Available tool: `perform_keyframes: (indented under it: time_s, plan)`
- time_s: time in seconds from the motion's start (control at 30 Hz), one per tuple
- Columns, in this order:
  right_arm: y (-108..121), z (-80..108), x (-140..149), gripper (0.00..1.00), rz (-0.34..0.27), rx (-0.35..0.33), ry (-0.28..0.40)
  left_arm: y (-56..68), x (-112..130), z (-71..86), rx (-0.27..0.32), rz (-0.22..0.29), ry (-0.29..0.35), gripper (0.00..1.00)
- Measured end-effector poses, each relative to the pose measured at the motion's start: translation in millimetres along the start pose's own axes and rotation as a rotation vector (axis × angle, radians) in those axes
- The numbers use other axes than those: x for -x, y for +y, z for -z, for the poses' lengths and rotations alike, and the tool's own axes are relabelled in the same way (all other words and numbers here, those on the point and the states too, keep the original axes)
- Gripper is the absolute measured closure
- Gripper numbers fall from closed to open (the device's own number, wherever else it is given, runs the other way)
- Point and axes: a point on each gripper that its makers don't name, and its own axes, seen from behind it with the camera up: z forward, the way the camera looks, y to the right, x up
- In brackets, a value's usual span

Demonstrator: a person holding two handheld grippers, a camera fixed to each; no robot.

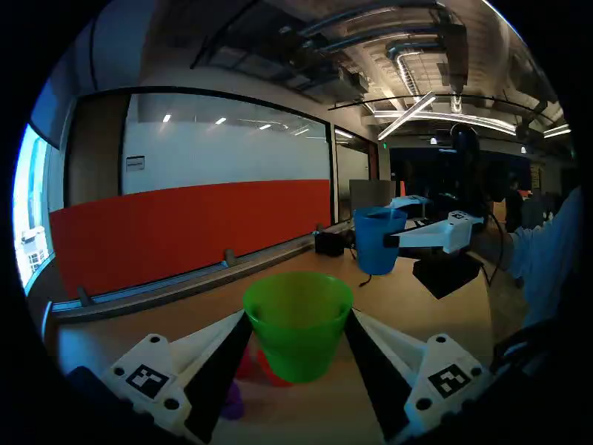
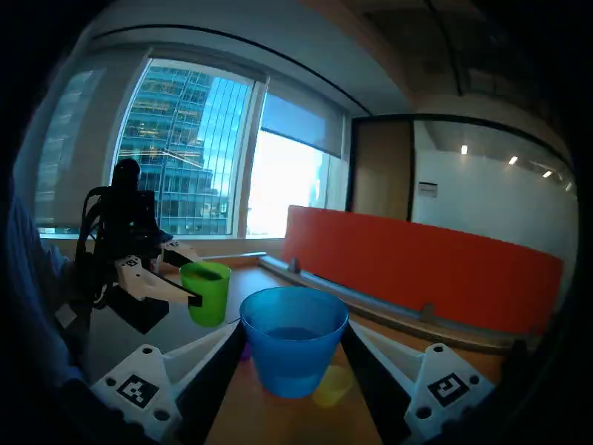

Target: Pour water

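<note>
- Left gripper point(image 1: 298, 320): the fingers were closed to the width of the green cup point(image 1: 300, 334) and pressed on it from both sides, just below the rim.
- The green cup sat upright between the black inner faces of the fingers, its mouth above them and its base below the fingertips.
- Right gripper point(image 2: 294, 335): the fingers gripped the blue cup point(image 2: 294, 348) the same way, one on each side, cup upright and centred.
- In the right gripper view, the green cup stood to the left of the blue one and farther off, with the two cups apart and not touching.
- I could not tell whether either cup rested on the surface point(image 1: 422, 300) or was held just above it.
- Both cups were smooth plastic, round and tapered, wider at the rim than at the base. The blue one was translucent, and a level line inside it suggested water point(image 2: 293, 334) partway up.
- I could not see into the bottom of the green cup.
- The fingers were white, hard-looking wedges with black inner strips, each carrying a square black-and-white marker point(image 1: 147, 380).
- The surface was tan and matt, like wood.
- Small coloured pieces lay on it below the cups: a red piece point(image 1: 268, 369) and a purple piece point(image 1: 234, 402) near the green cup, and a yellow piece point(image 2: 332, 386) beside the blue one.
- Behind the surface stood an orange panel point(image 1: 193, 222) with a flat, even face.
</note>
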Motion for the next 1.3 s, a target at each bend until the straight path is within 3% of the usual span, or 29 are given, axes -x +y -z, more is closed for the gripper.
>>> perform_keyframes:
  time_s: [0.6,1.3]
  plan:
    - [1.1,-16.6,-31.8,0.1,0.121,-0.019,0.006,15.0,3.0,-6.9,0.032,-0.011,-0.006,0.15]
    - [-2.5,-33.6,-68.2,0.1,0.361,-0.029,0.02,30.5,4.2,-14.2,0.061,-0.021,-0.005,0.15]
